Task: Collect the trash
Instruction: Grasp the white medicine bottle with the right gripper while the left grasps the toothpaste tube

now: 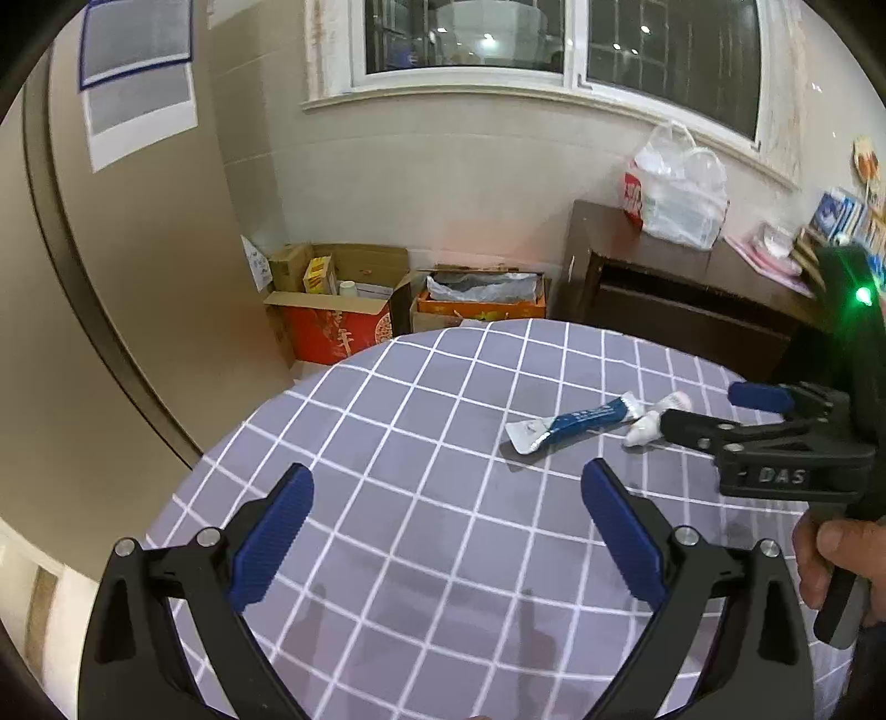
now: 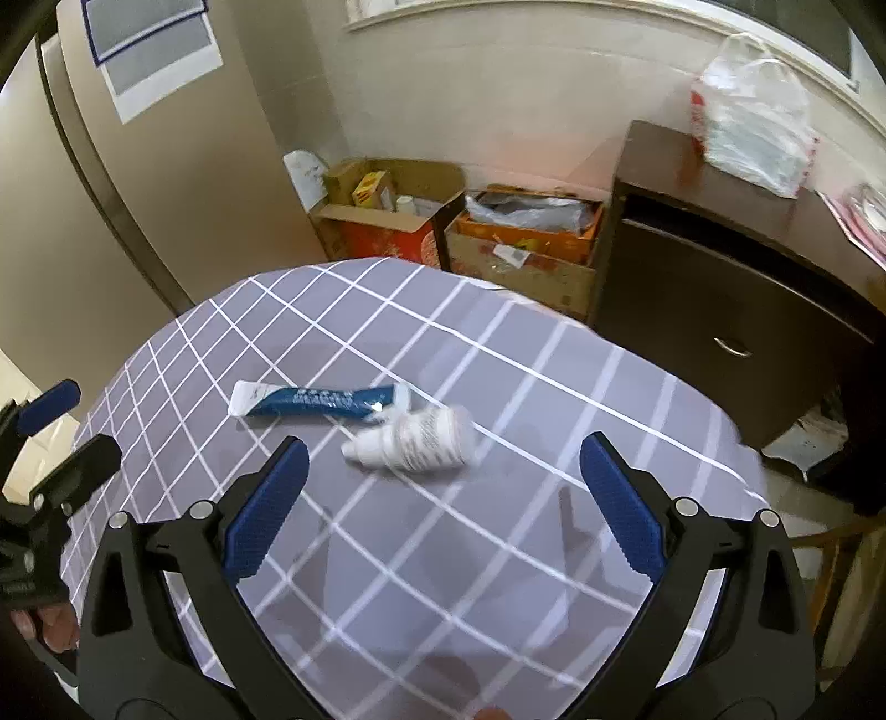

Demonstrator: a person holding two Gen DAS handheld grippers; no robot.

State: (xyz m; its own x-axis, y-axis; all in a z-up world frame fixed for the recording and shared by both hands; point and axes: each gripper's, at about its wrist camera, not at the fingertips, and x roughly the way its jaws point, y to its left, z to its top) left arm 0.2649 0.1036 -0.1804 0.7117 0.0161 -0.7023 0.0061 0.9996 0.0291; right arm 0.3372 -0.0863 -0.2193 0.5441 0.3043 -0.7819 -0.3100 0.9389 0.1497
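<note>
Tablecloth (image 2: 498, 554): grey-lilac with a white grid. On it, tube (image 2: 315, 400): dark blue, white at the flat end; beside it, small bottle (image 2: 415, 437): white. Behind the tablecloth, carton (image 2: 382, 241): red; box (image 2: 531, 243): orange. Cabinet (image 2: 720, 310): dark brown.

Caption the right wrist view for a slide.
Open right tool above a checked tablecloth, facing a blue tube and a white tube lying together.

A dark wooden cabinet (image 2: 736, 310) and cardboard boxes (image 2: 387, 221) stand under a window (image 1: 559, 39) along the beige wall.
</note>
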